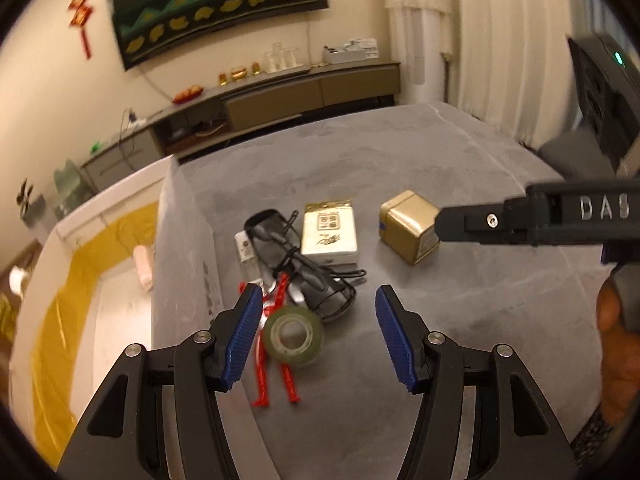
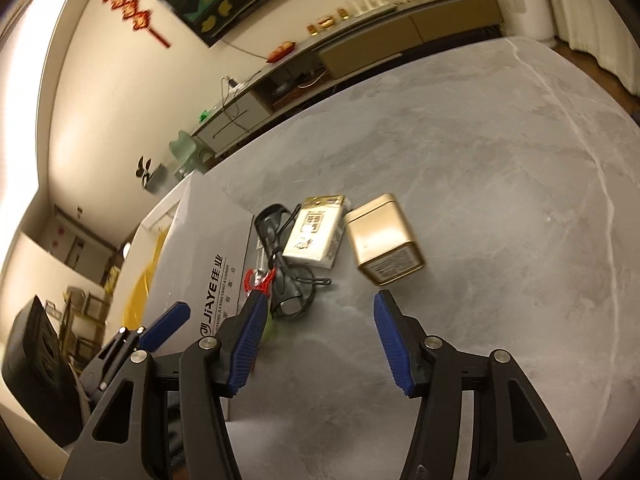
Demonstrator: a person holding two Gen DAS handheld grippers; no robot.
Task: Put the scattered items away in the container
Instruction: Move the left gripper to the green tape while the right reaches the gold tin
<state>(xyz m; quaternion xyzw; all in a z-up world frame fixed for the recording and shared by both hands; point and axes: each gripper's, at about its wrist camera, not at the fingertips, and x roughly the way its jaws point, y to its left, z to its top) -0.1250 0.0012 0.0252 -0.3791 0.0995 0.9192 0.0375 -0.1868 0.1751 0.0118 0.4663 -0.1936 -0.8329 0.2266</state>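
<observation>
Both claws wide, empty — left claw [image 1: 318,336], right claw [image 2: 318,340]; gold tin [image 1: 408,226], tape roll [image 1: 294,334], glasses [image 1: 298,264] loose on tabletop [image 1: 460,152] beside box [image 1: 120,272] at left edge — unpacked.

The box flap [image 2: 208,256] reads "JiAYE" — the right gripper [image 1: 440,224] shows "DAS"; other labels are too blurred.

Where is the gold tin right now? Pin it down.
The gold tin sits on the grey table, right of the white packet. In the right wrist view it lies just ahead of the open right hand-held gripper.
</observation>
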